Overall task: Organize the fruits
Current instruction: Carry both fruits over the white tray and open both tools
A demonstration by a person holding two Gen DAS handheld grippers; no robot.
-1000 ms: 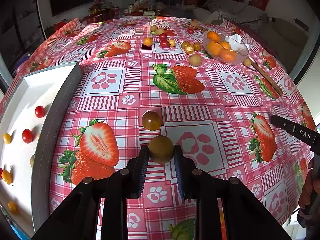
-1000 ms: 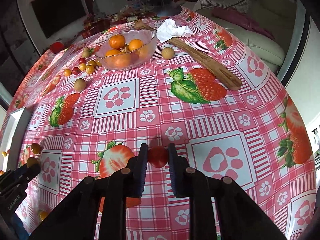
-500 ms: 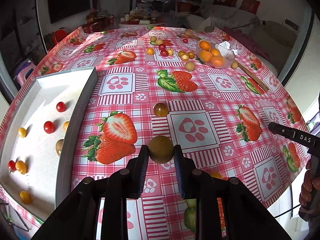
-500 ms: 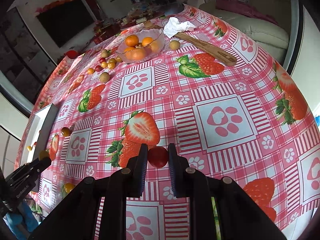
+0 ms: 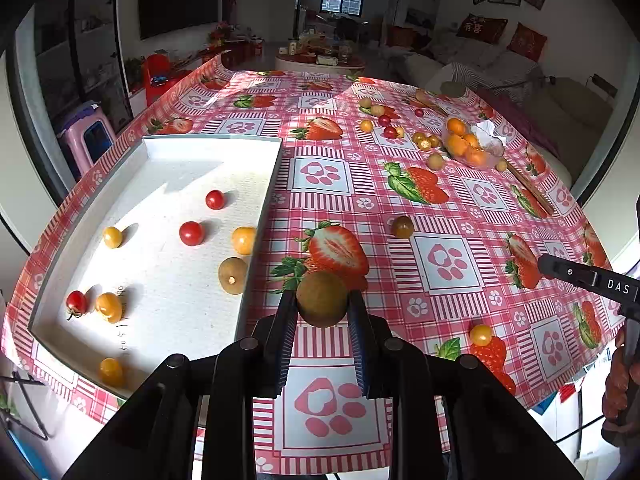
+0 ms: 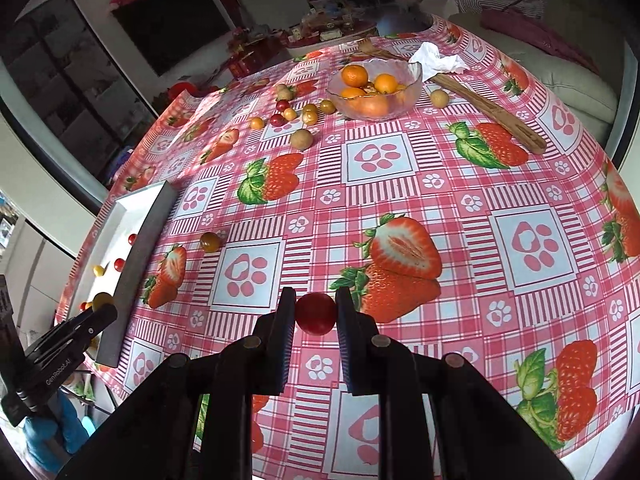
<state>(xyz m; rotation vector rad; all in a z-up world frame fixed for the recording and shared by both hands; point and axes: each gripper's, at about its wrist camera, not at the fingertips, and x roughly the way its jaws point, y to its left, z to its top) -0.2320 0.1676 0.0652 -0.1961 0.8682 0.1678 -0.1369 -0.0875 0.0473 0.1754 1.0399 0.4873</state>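
Observation:
My left gripper (image 5: pixel 322 306) is shut on a brown-green round fruit (image 5: pixel 321 303), held above the tablecloth just right of the white tray (image 5: pixel 256 142). The tray holds several red and yellow cherry tomatoes and a brown fruit (image 5: pixel 232 275). My right gripper (image 6: pixel 316 314) is shut on a red cherry tomato (image 6: pixel 316 313), held above the table's near part. The tray also shows in the right wrist view (image 6: pixel 144 220), far left.
A glass bowl of oranges (image 6: pixel 376 90) stands at the back with loose small fruits (image 6: pixel 302 139) beside it, a wooden stick (image 6: pixel 488 110) and a crumpled tissue (image 6: pixel 438 60). A dark fruit (image 5: pixel 402 227) and a yellow tomato (image 5: pixel 480 335) lie loose on the cloth.
Both grippers have risen and pulled back from the table with their fruits. The left one has swung left, so the tray is now in fuller view.

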